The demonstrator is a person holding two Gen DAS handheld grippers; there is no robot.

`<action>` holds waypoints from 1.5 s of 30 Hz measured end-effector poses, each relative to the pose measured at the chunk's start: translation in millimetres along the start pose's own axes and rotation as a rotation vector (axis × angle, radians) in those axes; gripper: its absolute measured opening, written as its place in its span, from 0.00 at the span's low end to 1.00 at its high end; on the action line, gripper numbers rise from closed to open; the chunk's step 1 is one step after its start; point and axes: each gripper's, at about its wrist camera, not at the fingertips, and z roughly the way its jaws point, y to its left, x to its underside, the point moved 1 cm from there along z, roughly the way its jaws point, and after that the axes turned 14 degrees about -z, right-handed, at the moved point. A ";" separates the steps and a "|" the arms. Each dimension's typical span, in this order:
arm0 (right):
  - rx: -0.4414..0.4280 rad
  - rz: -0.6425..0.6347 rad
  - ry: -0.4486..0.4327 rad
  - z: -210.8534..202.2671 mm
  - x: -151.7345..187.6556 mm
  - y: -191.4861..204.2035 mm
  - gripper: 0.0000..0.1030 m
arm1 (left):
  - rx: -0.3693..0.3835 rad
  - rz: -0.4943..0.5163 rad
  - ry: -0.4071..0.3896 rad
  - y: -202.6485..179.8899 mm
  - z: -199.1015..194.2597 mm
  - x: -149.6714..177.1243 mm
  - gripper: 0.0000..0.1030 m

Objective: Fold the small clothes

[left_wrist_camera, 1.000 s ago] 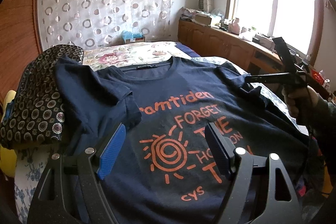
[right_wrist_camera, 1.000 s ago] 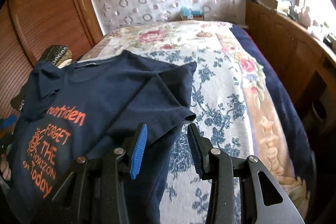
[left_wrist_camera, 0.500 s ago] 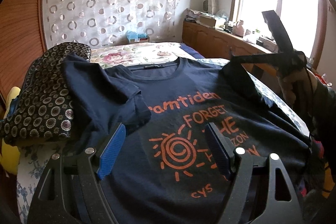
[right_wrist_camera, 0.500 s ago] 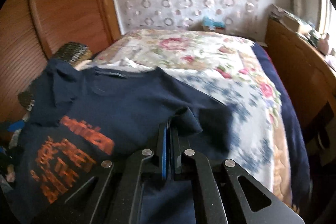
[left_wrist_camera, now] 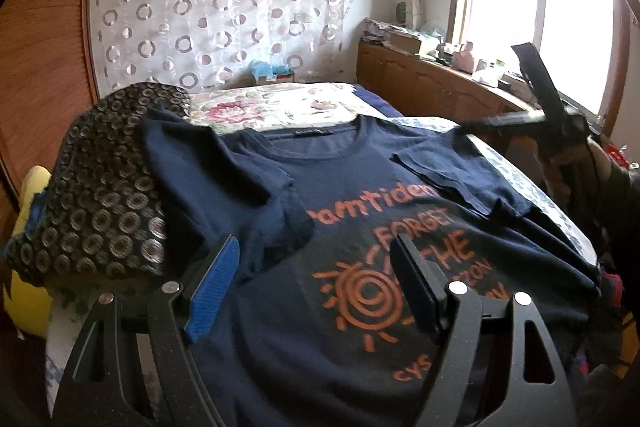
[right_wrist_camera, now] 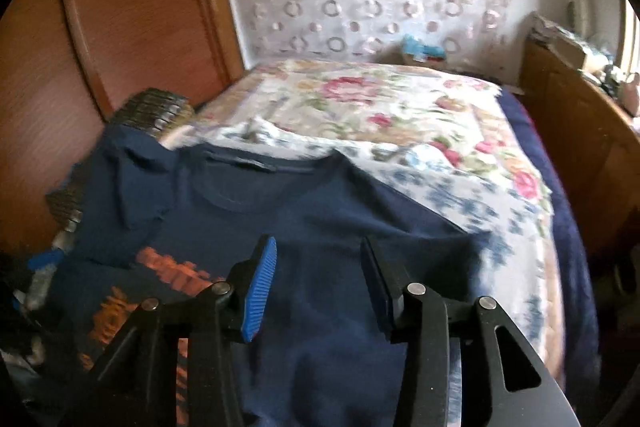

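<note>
Soft, light and limp by the look of it, likely to sag and crease wherever unsupported; best taken by a doubled edge such as a sleeve hem, a shoulder seam or the bottom hem, pinching both layers so the cloth does not slide between the pads; probably not slippery, being plain knit cotton, though that is a judgement only. Navy T-shirt [left_wrist_camera: 360, 267] spread face up across the near end of the bed [right_wrist_camera: 400, 99], collar toward the far end, orange print of a spiral sun and lettering on the chest; one sleeve [left_wrist_camera: 448, 175] already turned in over the chest near the bed's window-side edge, the other sleeve [left_wrist_camera: 224, 179] rumpled and lying partly over a dark ring-patterned garment [left_wrist_camera: 104, 195] at the wardrobe-side edge. Left gripper [left_wrist_camera: 316, 287] hovering wide open above the print, nothing between the pads; right gripper [right_wrist_camera: 316, 283] over the folded sleeve, jaws opening, no cloth pinched between them, shirt lying free beneath.
</note>
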 end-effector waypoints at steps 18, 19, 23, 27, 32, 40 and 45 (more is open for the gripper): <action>0.105 -0.029 0.109 39.6 57.4 -9.0 0.46 | -0.113 -0.018 -0.010 70.3 17.2 -76.2 0.50; 0.107 -0.030 0.109 37.0 61.1 -11.1 0.46 | -0.127 -0.019 -0.003 74.9 22.6 -81.1 0.50; 0.119 -0.038 0.110 28.1 64.9 -18.3 0.46 | -0.152 -0.044 0.031 91.3 43.2 -96.2 0.50; 0.114 -0.034 0.108 26.7 65.0 -20.2 0.47 | -0.182 -0.056 0.058 102.5 65.1 -107.2 0.50; 0.117 -0.036 0.109 25.1 64.7 -21.0 0.47 | -0.185 -0.073 0.073 108.6 79.0 -118.4 0.41; 0.118 -0.037 0.109 25.0 65.0 -21.2 0.47 | -0.216 -0.030 0.118 109.2 93.5 -135.1 0.34; 0.118 -0.036 0.109 25.0 65.1 -21.2 0.47 | -0.231 -0.027 0.165 114.2 108.9 -137.5 0.34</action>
